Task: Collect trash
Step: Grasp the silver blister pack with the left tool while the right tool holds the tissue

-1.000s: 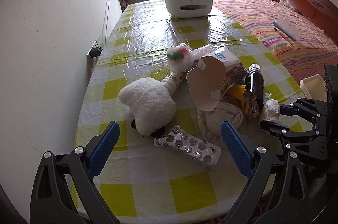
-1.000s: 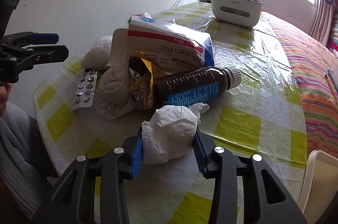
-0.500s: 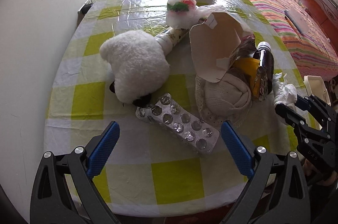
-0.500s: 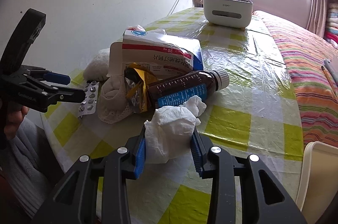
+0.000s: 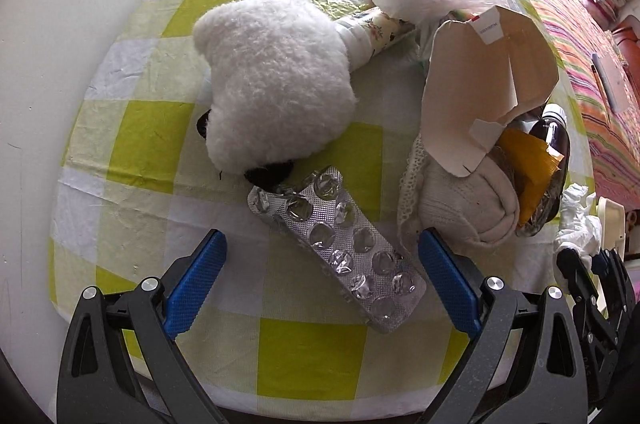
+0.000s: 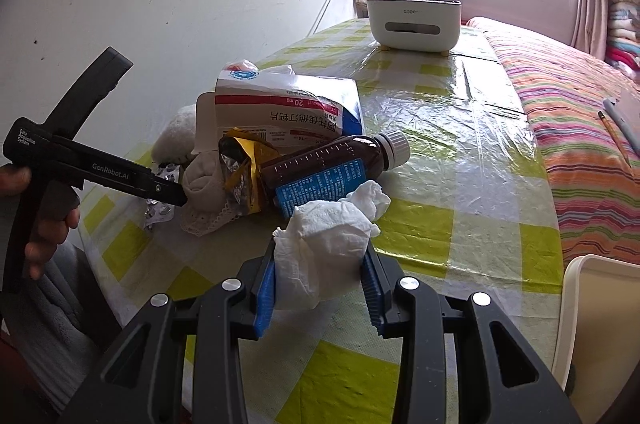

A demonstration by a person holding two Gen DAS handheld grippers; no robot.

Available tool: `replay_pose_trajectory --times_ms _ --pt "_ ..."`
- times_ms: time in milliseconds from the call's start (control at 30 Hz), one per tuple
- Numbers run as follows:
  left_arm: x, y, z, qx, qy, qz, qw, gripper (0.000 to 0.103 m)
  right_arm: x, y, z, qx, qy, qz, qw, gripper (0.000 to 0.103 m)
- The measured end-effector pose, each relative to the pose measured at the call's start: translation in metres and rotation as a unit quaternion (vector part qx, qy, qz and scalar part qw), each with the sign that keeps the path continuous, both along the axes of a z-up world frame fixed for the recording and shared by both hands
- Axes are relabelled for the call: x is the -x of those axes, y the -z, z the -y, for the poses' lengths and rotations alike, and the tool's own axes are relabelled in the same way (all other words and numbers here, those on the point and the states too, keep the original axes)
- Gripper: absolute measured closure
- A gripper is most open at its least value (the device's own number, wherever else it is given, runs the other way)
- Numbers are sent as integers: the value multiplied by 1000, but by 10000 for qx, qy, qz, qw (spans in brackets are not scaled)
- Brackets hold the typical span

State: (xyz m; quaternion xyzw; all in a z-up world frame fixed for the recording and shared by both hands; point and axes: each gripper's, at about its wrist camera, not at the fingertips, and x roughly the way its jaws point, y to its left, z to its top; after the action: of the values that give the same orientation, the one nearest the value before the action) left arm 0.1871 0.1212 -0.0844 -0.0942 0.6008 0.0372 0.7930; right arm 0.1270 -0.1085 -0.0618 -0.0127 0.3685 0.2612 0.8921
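Right gripper (image 6: 320, 280), tilted moderately downward, jaws clenched on a crumpled white tissue (image 6: 326, 248) at the near edge of the checked table (image 6: 460, 159). Left gripper (image 5: 320, 282), pointing steeply down, jaws spread wide on either side of the empty blister pack (image 5: 340, 248) lying flat before a fluffy white toy (image 5: 276, 83).

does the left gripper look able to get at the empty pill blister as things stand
Probably yes: the left gripper is open with the pill blister lying flat between its fingers, nothing on top; the plush toy only touches its far end.
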Motion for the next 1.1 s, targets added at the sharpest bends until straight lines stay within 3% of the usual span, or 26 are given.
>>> replay_pose_trajectory --times_ms 67,167,233,333,467,667,900,1100 --pt "-1 -1 0 -58 -64 86 9999 11 1 -1 3 -25 21 12 10000 66" --pt "-2 -4 3 -258 -30 212 9994 29 2 -2 7 -70 57 24 10000 66" --pt "-2 -7 1 -284 19 288 9992 46 3 -3 10 -102 85 33 9999 66" --pt "-2 -9 -5 -89 50 349 9993 57 4 -5 13 -152 122 51 9998 66" --pt "2 -10 -7 149 176 394 9990 59 6 -7 16 -218 150 100 9996 66" --pt "11 -15 13 88 512 638 9966 60 7 -8 18 -239 177 131 9995 66" --pt "27 -37 29 -79 727 1248 9895 61 9 -11 25 -289 272 191 9990 66" --pt "43 -58 38 9 823 1793 9803 61 13 -14 33 -335 393 275 9983 66"
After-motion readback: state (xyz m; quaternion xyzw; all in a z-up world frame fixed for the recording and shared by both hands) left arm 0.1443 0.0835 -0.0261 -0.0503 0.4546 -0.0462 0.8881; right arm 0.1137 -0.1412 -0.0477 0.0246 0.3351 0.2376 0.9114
